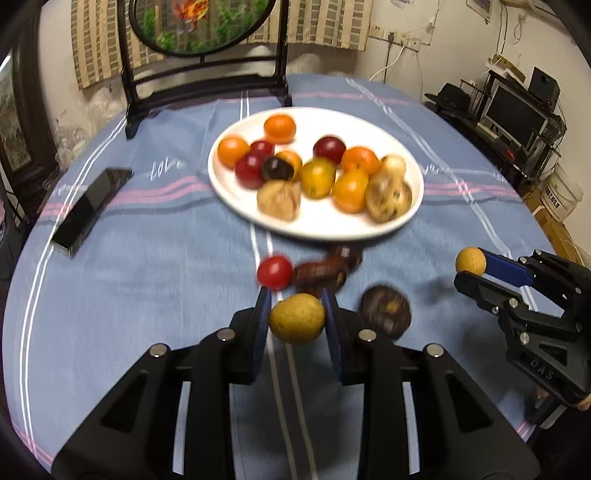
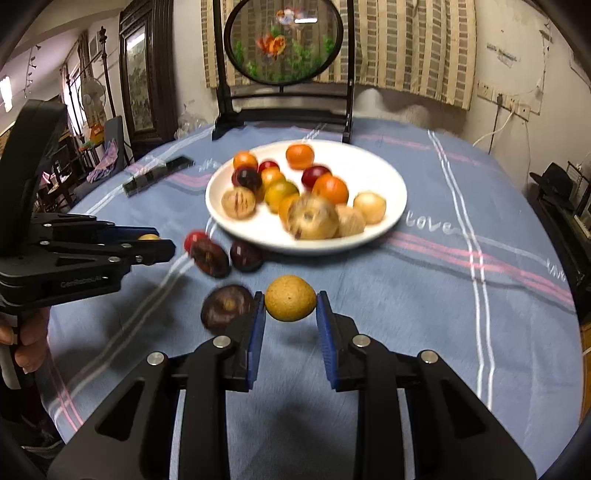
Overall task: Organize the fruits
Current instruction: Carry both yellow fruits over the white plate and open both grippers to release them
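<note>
A white plate [image 1: 236, 192] [image 2: 384, 170] with several orange, red, dark and tan fruits sits mid-table. My left gripper [image 1: 295, 314] is shut on a yellow-tan round fruit [image 1: 296, 318]; it shows at left in the right wrist view [image 2: 149, 240]. My right gripper [image 2: 290, 304] is shut on another yellow-tan fruit [image 2: 290, 298], seen at right in the left wrist view [image 1: 470, 261]. Loose on the cloth before the plate lie a red fruit [image 1: 274, 272] [image 2: 194, 238], dark brown fruits [image 1: 319, 275] [image 2: 210, 258] and a dark purple one [image 1: 386, 312] [image 2: 226, 306].
A blue striped tablecloth [image 1: 147, 277] covers the round table. A black phone [image 1: 92, 210] [image 2: 159, 175] lies at left. A dark-framed round goldfish screen [image 1: 201, 33] [image 2: 282, 44] stands at the table's back. Shelves with a monitor [image 1: 513, 114] stand to the right.
</note>
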The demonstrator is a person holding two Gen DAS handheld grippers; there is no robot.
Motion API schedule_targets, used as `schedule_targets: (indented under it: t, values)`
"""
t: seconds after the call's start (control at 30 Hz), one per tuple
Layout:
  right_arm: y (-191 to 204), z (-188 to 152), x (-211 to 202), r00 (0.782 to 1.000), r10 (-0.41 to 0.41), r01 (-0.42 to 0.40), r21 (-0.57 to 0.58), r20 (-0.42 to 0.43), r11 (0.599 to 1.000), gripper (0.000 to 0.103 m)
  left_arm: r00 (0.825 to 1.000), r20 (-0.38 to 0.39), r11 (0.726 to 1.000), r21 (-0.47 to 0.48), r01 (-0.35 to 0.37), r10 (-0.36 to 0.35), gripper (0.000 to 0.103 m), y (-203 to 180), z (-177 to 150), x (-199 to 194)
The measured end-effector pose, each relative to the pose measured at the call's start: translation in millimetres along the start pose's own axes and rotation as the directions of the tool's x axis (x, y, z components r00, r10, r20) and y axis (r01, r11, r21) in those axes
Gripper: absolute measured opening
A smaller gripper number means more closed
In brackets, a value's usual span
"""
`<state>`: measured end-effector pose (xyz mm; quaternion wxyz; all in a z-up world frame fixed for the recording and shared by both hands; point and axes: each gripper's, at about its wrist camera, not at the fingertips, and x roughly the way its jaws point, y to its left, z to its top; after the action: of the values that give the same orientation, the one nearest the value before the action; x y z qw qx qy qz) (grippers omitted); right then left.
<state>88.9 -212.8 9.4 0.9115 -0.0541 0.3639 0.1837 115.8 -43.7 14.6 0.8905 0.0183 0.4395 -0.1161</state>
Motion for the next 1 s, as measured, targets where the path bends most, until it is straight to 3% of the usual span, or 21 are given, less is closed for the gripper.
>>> schedule_targets:
  t: [0.33,0.53,0.67,0.73,0.8,0.83,0.87,1.0]
  values:
    - [-16,60,11,0.993,-0.057,0.048,0.088,0.101,0.995,0.028,0.998,0.057,0.998,-0.057,0.024,-0.02,0.029,-3,81,22]
    - [-35,88,56,0.996,-0.076,0.067,0.163,0.047,0.984,0.028,0.998,0.038,0.997,-0.063,-0.052,0.055,0.029,-3,110,58]
    - [-42,88,79,0.998,-0.057,0.049,0.208,0.031,0.977,0.028,0.992,0.06,0.993,-0.053,-0.109,0.112,0.029,0,119,75]
    - [-48,84,84,0.998,-0.032,0.02,0.242,0.045,0.97,0.029,0.993,0.032,0.993,-0.043,-0.114,0.115,0.029,1,121,89]
    - [-55,80,90,0.999,0.011,-0.021,0.275,0.039,0.961,0.045,0.993,0.027,0.993,-0.046,-0.11,0.111,0.041,2,122,95]
    - [-57,79,90,0.999,0.014,-0.026,0.287,0.043,0.958,0.054,0.992,0.038,0.992,-0.053,-0.117,0.12,0.065,3,122,96]
    - [-60,77,87,0.998,-0.001,-0.017,0.306,0.058,0.952,0.061,0.989,0.061,0.989,-0.064,-0.134,0.137,0.075,5,122,94]
    - [-62,74,80,0.997,0.003,-0.025,0.314,0.071,0.949,0.062,0.985,0.094,0.987,-0.088,-0.133,0.141,0.075,11,119,83]
